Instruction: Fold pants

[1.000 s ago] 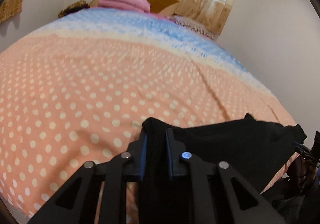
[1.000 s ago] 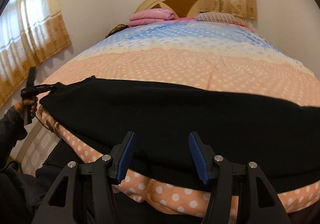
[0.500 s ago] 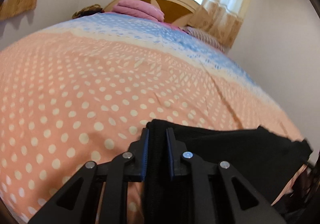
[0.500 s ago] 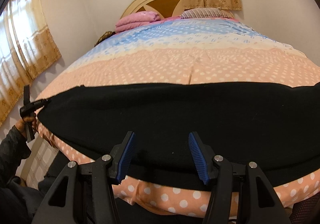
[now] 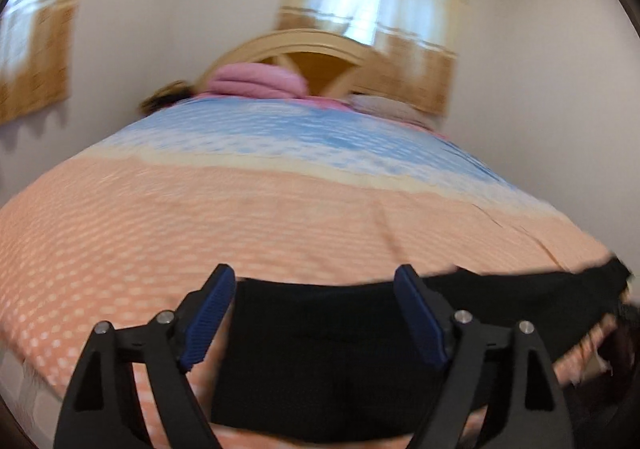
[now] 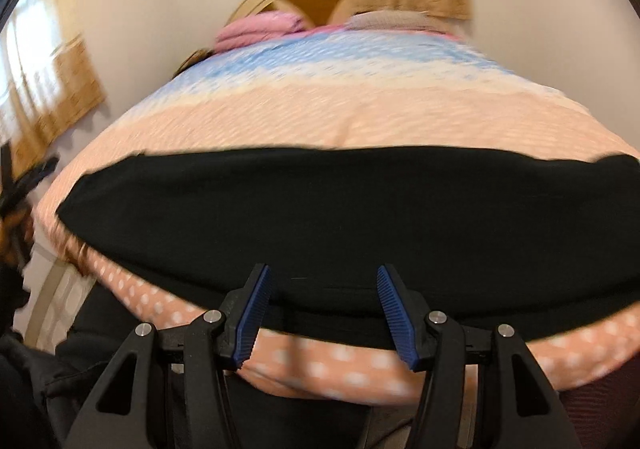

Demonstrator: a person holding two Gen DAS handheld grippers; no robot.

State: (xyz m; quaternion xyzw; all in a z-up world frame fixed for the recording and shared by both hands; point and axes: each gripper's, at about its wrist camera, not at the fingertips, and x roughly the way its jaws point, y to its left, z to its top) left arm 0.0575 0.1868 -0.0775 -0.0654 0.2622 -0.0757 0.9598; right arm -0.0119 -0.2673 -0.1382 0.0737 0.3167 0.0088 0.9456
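Freed from the left tongs (image 5: 314, 315), now spread apart, black pants (image 6: 340, 217) lie across the bedspread (image 6: 320, 117); right tongs (image 6: 325, 315) gape empty.

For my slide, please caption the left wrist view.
Open left gripper, jaws just opened, above black pants on a dotted bedspread.

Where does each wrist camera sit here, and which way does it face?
Left wrist: on the left gripper, fingers spread, jaws just opened, above the black pants' end, facing the curved wooden headboard.
Right wrist: on the right gripper, fingers apart at the pants' near edge; a dark sleeve shows at left.
Shared: pants, orange polka-dot bedspread, headboard.
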